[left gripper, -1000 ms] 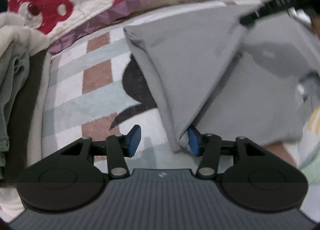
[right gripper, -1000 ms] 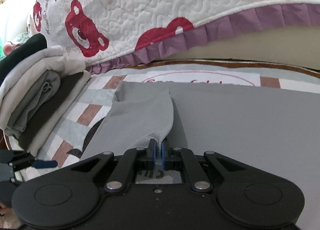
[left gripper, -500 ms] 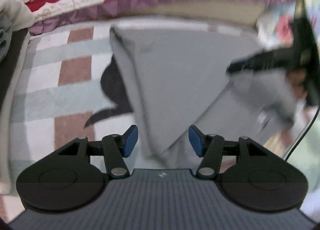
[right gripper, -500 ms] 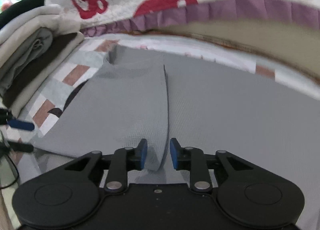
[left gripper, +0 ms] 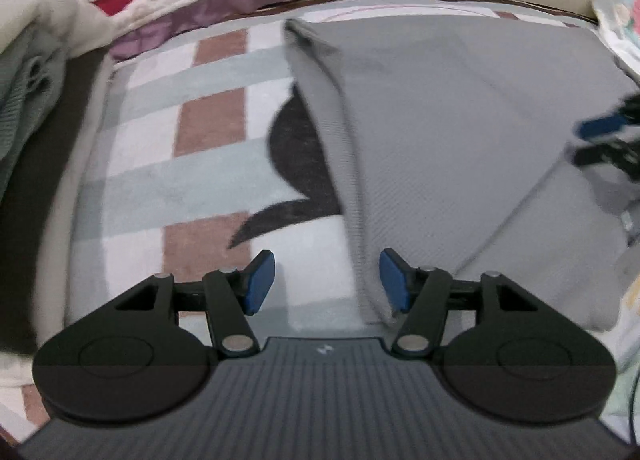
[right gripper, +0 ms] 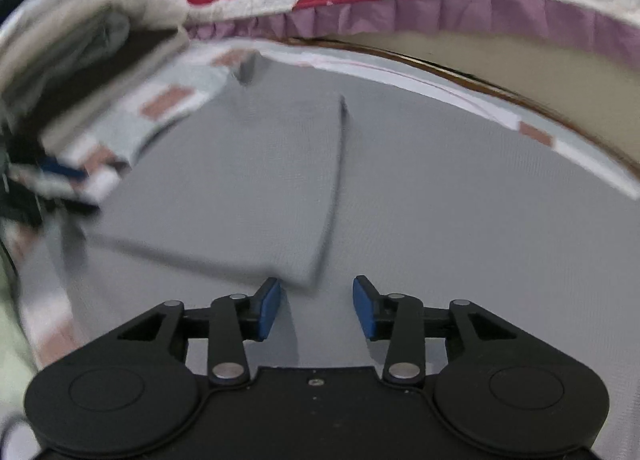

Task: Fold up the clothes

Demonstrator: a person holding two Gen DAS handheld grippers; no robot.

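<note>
On patterned rug [left gripper: 208,163], folded grey garment [right gripper: 440,219], no readable writing, both grippers' jaws spread, just opened, gripping nothing.

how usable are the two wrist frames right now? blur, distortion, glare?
Left wrist view: mild motion smear; the grey garment weave is readable, the right gripper at the right edge is streaked. Right wrist view: heavier blur on the left, the folded clothes stack is smeared, the garment's folded flap stays fairly sharp. Both show strong fisheye bending of the quilt's purple trim; no glare, soft shadows.

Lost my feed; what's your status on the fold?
Left gripper open, right gripper open, just released. Grey garment flap folded over, lying flat. Nothing in the way.
</note>
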